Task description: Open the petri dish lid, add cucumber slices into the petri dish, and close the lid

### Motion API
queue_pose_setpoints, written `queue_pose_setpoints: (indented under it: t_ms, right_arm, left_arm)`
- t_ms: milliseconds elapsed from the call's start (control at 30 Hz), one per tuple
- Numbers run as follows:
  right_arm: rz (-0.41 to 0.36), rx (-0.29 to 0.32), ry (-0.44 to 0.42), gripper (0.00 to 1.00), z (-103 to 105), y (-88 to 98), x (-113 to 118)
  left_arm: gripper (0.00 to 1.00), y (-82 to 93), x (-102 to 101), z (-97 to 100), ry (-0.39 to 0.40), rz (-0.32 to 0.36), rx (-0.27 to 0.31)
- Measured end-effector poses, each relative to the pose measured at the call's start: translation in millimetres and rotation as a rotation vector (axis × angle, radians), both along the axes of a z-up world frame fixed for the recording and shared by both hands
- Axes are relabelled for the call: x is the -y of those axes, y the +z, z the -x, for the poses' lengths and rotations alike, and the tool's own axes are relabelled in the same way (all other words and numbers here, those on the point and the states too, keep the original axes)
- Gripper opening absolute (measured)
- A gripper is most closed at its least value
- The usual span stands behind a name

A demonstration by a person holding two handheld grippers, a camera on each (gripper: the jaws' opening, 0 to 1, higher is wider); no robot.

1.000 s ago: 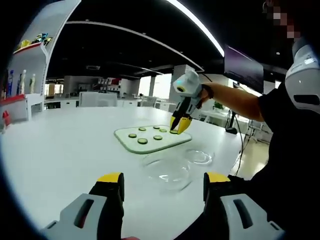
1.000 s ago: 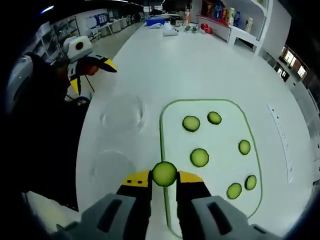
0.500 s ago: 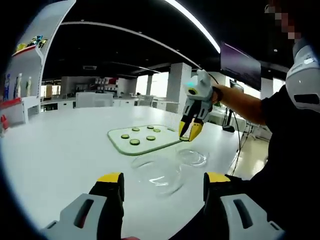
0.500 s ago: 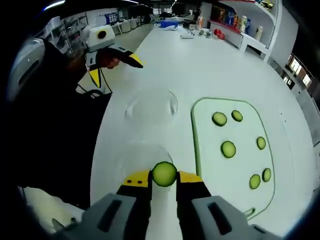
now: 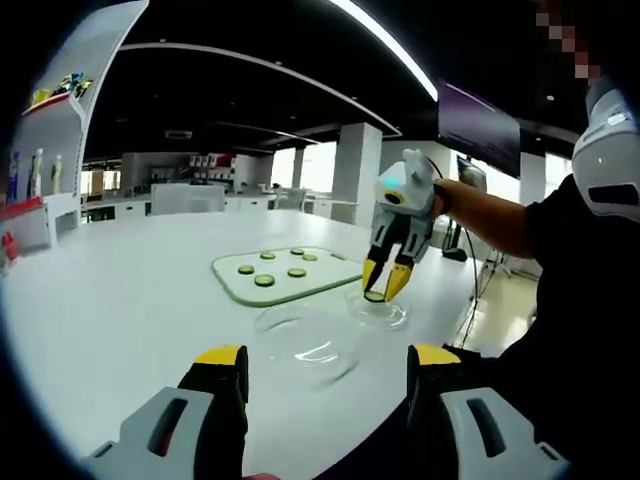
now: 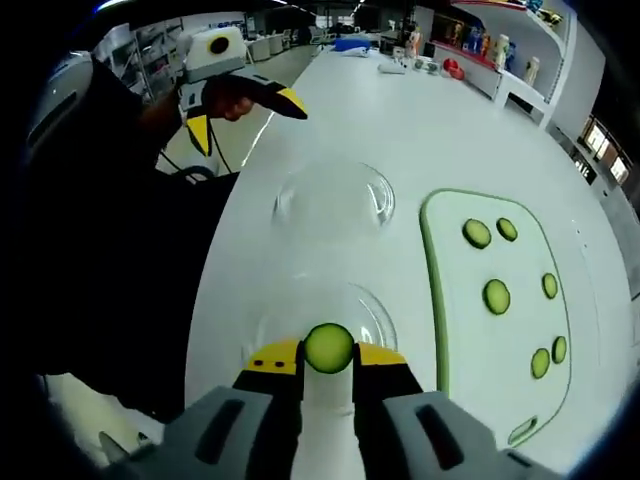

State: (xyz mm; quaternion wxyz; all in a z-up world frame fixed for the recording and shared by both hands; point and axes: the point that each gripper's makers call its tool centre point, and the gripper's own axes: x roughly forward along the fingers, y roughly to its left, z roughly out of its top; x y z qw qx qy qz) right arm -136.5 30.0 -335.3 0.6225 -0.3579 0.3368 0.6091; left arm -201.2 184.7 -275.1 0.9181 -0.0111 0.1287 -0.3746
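In the left gripper view, the left gripper (image 5: 325,362) sits low over the white table (image 5: 120,300) with its yellow-tipped jaws spread wide and nothing between them. Ahead of it lies the clear petri dish lid (image 5: 305,335), and just beyond that the open petri dish (image 5: 376,312). The right gripper (image 5: 384,284) hangs directly over the dish, pinching a cucumber slice (image 5: 374,296) at its tips. Further back, a green-edged cutting board (image 5: 280,275) carries five more slices. In the right gripper view, the right gripper (image 6: 328,357) has its jaws closed narrowly on the round cucumber slice (image 6: 328,347), which sits above the petri dish (image 6: 290,315) on the table. The lid (image 6: 335,198) lies further off, apart from the dish, and the cutting board (image 6: 450,330) lies to the right with its slices. The left gripper (image 6: 245,105) appears at upper left, held in a hand.
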Motion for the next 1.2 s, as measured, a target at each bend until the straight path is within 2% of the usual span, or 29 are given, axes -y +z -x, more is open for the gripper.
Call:
queue_pose_setpoints:
  t_ms: [233,333,767,933,1200]
  right_arm:
    - [-0.001,0.001,0.027,0.21,3.7,-0.1,-2.2]
    - [0.007,-0.008,0.043,0.29,7.5,-0.1,0.1]
    - [-0.027,0.033,0.026,0.29,0.9,13.5,2.0]
    - [-0.078,0.050,0.017,0.30,1.1,21.2,-0.4]
    - [-0.204,0.083,-0.038,0.34,-1.3,34.1,-2.4]
  left_arm:
    - [0.64,0.1,-5.1,-1.4,0.010,0.004,0.001]
    - [0.64,-0.6,-4.6,-1.1,0.006,0.005,0.000]
    - [0.64,-1.7,-3.1,-3.8,-0.005,0.005,0.001]
    - [0.64,-1.5,-2.7,-4.0,-0.007,0.005,0.002]
    - [0.64,1.1,-2.7,-6.5,-0.011,0.005,0.010]
